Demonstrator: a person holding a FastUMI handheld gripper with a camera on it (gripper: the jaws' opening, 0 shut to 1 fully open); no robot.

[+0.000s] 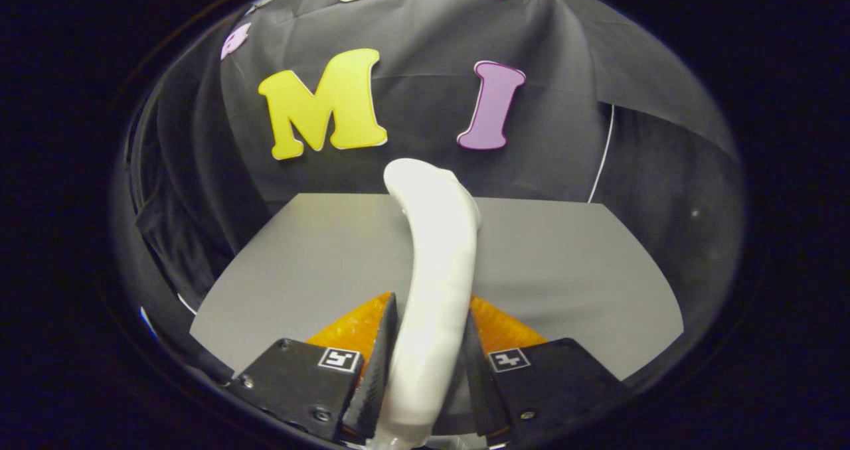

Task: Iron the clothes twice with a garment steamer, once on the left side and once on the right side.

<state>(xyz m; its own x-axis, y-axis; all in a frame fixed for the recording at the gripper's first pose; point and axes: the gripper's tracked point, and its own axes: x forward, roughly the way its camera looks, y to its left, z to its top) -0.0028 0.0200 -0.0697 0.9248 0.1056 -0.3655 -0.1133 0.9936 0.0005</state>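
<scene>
A white garment steamer [438, 251] with a long curved body stands up between my fingers and reaches ahead over the grey tabletop [571, 277]. My gripper [430, 317] is shut on its handle, one finger pressing each side. The steamer's rounded head ends in front of the black cloth wall. Its lower end is hidden below the fingers.
Black cloth [412, 72] hangs behind the table and along the left side. A thin white cord [603, 151] runs down the cloth at the table's far right corner.
</scene>
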